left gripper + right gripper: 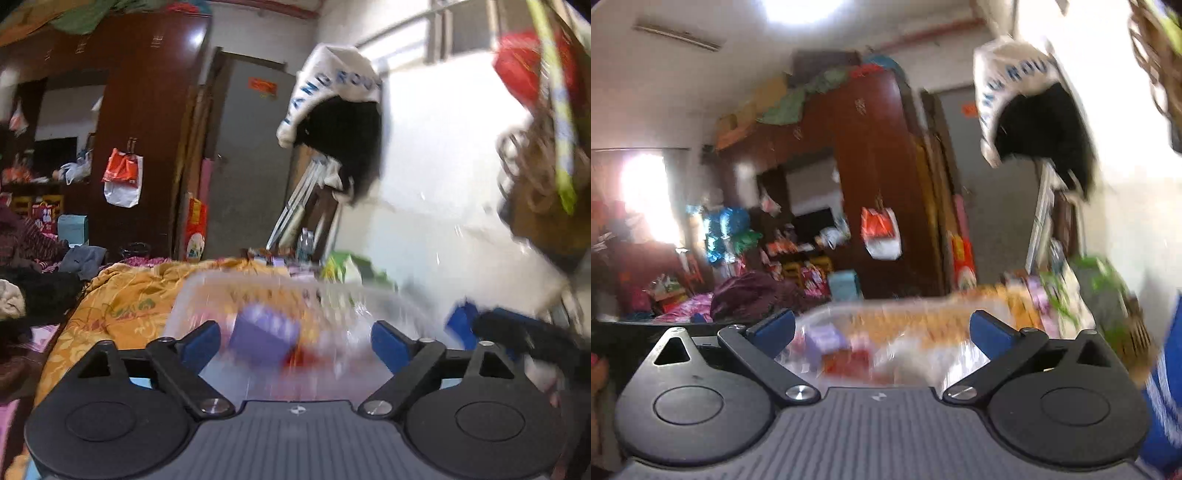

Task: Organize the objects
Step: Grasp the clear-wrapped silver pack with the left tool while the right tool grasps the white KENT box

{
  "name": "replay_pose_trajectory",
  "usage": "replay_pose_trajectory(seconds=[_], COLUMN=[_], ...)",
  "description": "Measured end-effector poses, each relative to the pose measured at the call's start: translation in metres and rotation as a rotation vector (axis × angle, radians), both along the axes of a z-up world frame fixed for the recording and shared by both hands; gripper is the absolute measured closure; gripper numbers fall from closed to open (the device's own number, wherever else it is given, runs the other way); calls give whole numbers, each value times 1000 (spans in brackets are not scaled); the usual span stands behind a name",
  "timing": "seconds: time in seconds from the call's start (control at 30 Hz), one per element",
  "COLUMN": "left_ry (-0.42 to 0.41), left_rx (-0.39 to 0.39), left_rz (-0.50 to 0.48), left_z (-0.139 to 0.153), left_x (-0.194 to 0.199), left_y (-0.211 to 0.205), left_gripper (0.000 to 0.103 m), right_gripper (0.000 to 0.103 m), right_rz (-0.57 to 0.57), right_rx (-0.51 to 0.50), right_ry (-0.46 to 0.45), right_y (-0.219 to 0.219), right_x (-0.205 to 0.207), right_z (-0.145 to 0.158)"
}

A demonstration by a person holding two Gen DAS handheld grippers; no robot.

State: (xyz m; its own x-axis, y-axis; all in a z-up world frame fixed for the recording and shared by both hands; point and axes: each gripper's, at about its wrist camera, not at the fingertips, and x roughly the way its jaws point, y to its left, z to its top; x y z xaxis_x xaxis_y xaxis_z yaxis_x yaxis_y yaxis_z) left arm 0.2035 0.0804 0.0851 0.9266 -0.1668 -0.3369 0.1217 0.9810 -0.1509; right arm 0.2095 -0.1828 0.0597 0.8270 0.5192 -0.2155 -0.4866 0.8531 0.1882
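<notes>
**Clear plastic bin sat ahead of two spread grippers**

Clear plastic formed the bin [280, 314], the landmark here, and it lay on an orange quilt [122, 302] on the bed. To the left of the bin the quilt was heaped up, probably pushed aside to give the bin a flat seat. Inside it, toward its left half, sat a purple box [264, 336], with something red just beside it; blur hid what that was. Gathering them in one see-through container likely served the sorting.

The left gripper [293, 339] faced the bin's near wall with its blue fingers [201, 339] spread wide and nothing between them, so it was released. The right gripper [882, 330] was also spread and empty, aimed at the same bin, the purple box [827, 339] showing left of its centre. Right of the bin, green packets [341, 266] lay against the white wall.
</notes>
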Motion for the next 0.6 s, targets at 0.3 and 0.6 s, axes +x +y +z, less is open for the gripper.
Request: replay_pose_trajectory(seconds=[0.3,0.6], left_ry=[202,278], left_rx=[95,90], left_rz=[12,-10], left_z=[-79,-103], left_x=[-12,5], left_y=[2,-8], left_gripper=[13,48], right_gripper=[0,0], right_rz=[23,-26], right_rx=[-86,-70], right_ry=[183,211], right_y=[18,23], right_x=[7,10], right_z=[-63,-70])
